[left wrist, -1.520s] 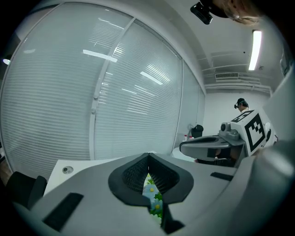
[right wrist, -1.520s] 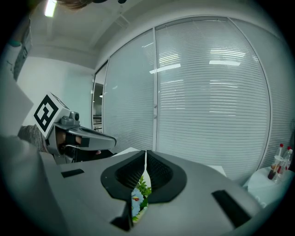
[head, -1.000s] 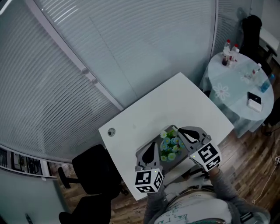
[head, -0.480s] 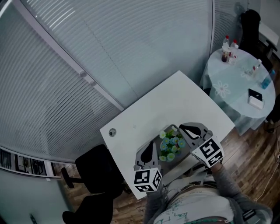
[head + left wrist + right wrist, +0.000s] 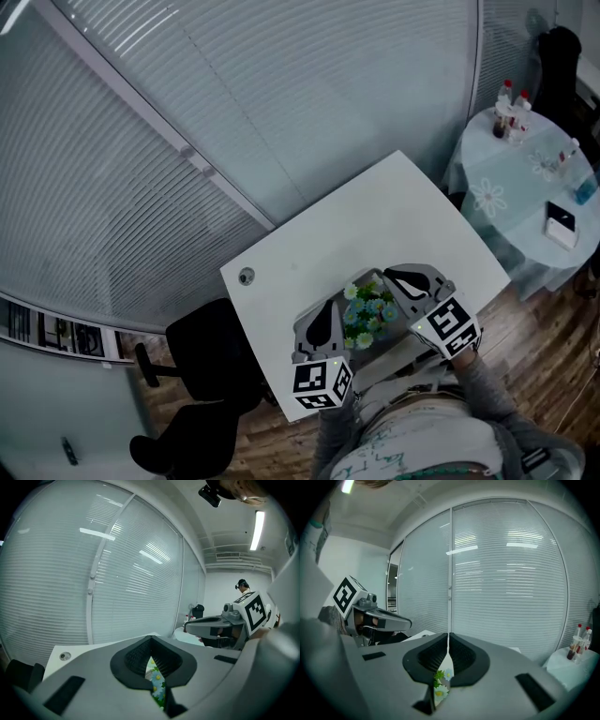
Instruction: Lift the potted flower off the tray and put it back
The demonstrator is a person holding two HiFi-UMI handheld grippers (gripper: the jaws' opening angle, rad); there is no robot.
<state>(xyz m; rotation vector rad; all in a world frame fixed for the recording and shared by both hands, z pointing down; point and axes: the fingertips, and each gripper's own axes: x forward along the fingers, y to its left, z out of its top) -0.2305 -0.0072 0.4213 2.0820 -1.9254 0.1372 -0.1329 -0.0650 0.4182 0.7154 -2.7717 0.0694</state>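
Observation:
The potted flower (image 5: 367, 317), a bunch of small blue, white and yellow blooms, stands near the front edge of the white table (image 5: 309, 248). My left gripper (image 5: 322, 311) is shut just to its left with nothing held. On the flower's right, my right gripper (image 5: 396, 276) is shut and empty too. In the left gripper view the closed jaws (image 5: 151, 649) have blooms (image 5: 158, 687) showing below them and the right gripper (image 5: 208, 625) beyond. The right gripper view shows its closed jaws (image 5: 448, 641) above the blooms (image 5: 440, 686). The tray is hidden under the flower and grippers.
A glass wall with blinds (image 5: 281, 103) runs behind the table. A black office chair (image 5: 202, 361) stands at the table's left corner. At the right is a round table (image 5: 525, 173) with bottles and a small box. A round cable port (image 5: 246, 276) is set in the tabletop.
The head view has shifted slightly. Both grippers stay shut on either side of the flower, which has not moved.

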